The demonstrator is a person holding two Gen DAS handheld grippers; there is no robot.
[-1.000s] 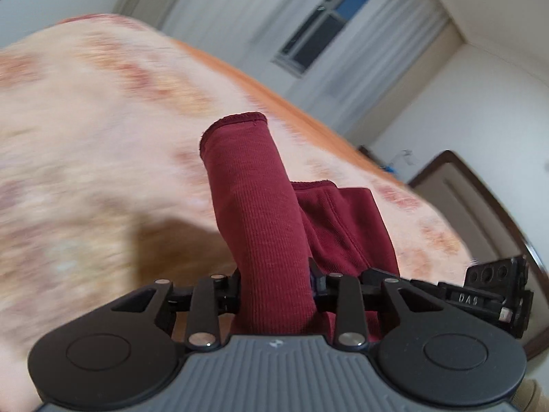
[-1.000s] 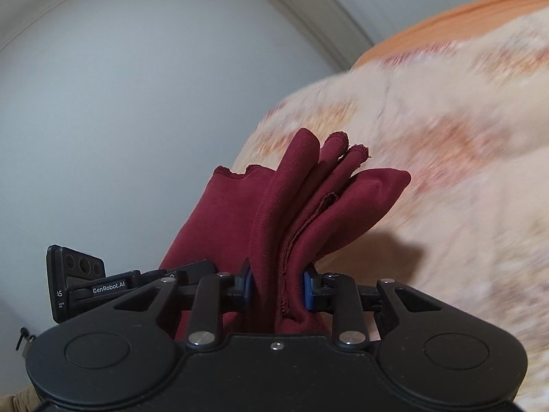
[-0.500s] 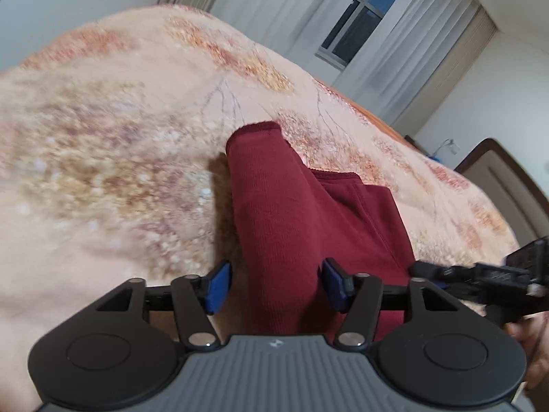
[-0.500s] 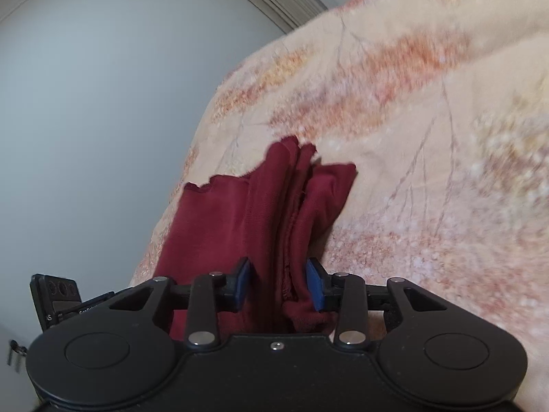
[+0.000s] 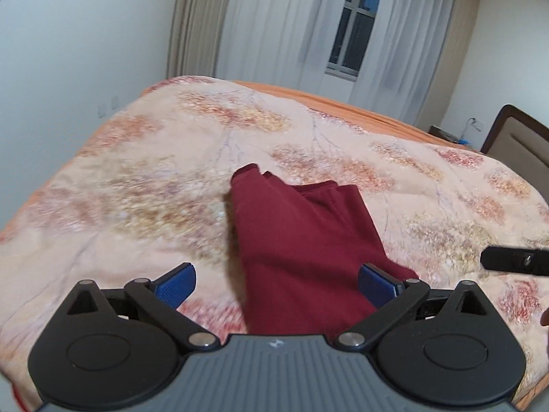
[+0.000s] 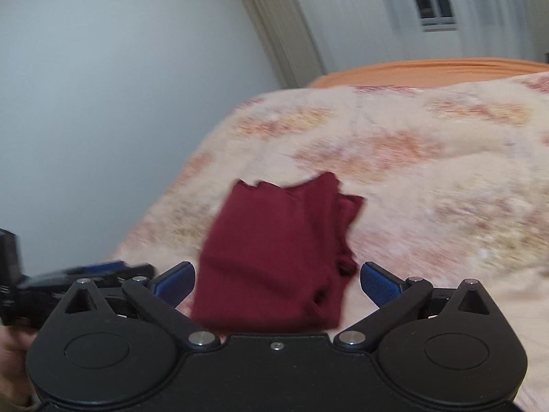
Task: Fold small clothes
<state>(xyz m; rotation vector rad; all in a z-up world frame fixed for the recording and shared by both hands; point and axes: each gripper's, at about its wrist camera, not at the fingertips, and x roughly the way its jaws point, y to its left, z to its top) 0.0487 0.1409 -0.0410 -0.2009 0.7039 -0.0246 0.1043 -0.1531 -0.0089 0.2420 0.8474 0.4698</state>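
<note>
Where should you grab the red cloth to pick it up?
Probably the red cloth is best pinched at its near edge, coming from the near side where both pairs of jaws, now opening, point. It lies folded flat on the blanket, and the far corners look loose and layered.

Left hand-held gripper (image 5: pixel 276 283) opening, right hand-held gripper (image 6: pixel 277 283) too — empty

The near end of the dark red garment (image 5: pixel 302 240) passes behind the left gripper's housing, so that hem is unseen — likewise in the right wrist view, where motion blur smears the blanket (image 6: pixel 429 178) and the curtains (image 6: pixel 360 17). At the left wrist view's right edge the right gripper (image 5: pixel 514 261) is cut off (only a black tip shows).
</note>
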